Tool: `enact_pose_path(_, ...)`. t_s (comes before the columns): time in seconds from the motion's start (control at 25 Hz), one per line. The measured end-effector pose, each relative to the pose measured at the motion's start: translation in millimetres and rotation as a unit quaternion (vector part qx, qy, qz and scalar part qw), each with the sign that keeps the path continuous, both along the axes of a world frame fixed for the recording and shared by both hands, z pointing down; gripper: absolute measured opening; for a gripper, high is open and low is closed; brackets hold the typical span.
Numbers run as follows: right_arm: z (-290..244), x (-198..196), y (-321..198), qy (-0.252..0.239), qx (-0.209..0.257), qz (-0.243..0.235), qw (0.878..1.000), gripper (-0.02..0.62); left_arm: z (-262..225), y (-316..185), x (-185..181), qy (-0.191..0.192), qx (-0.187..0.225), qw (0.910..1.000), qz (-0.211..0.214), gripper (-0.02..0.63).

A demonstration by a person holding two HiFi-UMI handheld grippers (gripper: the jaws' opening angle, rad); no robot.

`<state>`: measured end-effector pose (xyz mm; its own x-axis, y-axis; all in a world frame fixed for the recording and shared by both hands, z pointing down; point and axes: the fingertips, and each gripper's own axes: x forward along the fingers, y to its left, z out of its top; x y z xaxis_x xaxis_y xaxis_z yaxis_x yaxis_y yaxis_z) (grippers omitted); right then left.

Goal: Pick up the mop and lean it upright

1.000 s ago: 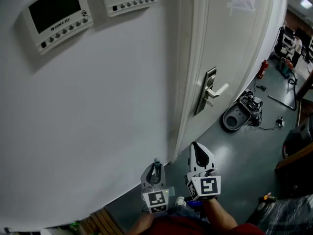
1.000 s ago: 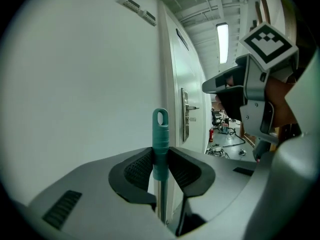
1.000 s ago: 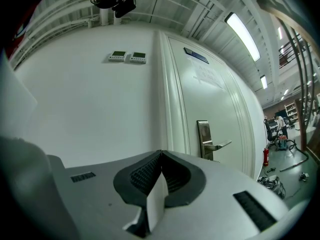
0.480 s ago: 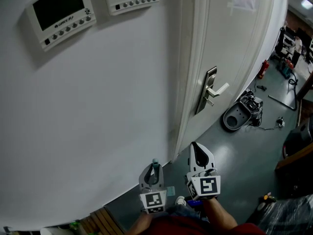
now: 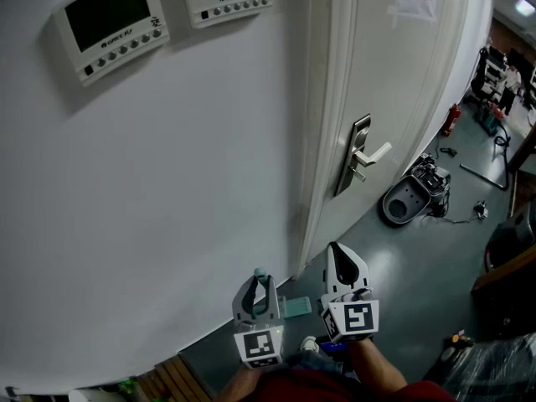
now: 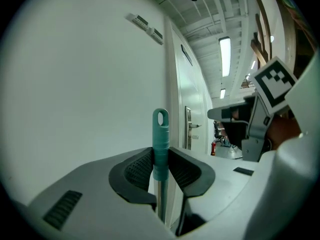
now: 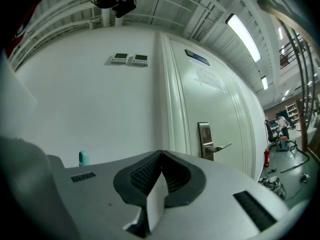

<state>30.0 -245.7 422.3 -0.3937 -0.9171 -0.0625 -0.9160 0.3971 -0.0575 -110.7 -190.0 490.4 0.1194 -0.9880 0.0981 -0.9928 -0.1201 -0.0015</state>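
The mop handle [image 6: 160, 134] is a thin pole with a teal grip and a hanging loop at its top. It stands upright between the jaws of my left gripper [image 6: 161, 166], whose ribbed pads press on it from both sides. From the head view the left gripper [image 5: 256, 293] is close to the white wall, with the handle's tip [image 5: 260, 274] showing above it and a pale teal mop head [image 5: 295, 307] on the floor beside it. My right gripper [image 5: 342, 268] is just to the right, shut, with nothing held. The teal tip [image 7: 84, 157] shows at the left of the right gripper view.
A white door with a metal lever handle [image 5: 368, 156] stands right of the wall. Two control panels [image 5: 113, 19] hang on the wall. A grey machine [image 5: 410, 196] lies on the green floor by the door. Wooden slats [image 5: 172, 379] are at bottom left.
My left gripper has risen and shifted slightly left with the mop handle in it, and the pale teal mop head has come into view beside it. The right gripper has stayed still.
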Motion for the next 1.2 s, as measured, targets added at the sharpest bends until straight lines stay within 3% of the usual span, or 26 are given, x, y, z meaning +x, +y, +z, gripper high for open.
enact_pose_path(0.2,-5,0,0,-0.003,0.007,0.000,1.000,0.017,-56,-4,4,0.035,0.049,0.9982,0.007,0.107)
enact_pose_path(0.44,-13,4,0,-0.007,0.016,0.004,1.000,0.017,-105,-8,16,0.045,0.091,0.9945,0.027,0.107)
enact_pose_path(0.72,-19,9,0,-0.009,0.018,0.013,1.000,0.017,-133,-15,18,0.041,0.111,0.9925,0.031,0.107)
enact_pose_path(1.2,-18,10,0,-0.008,0.019,0.012,1.000,0.017,-136,-20,13,0.033,0.105,0.9938,0.014,0.107)
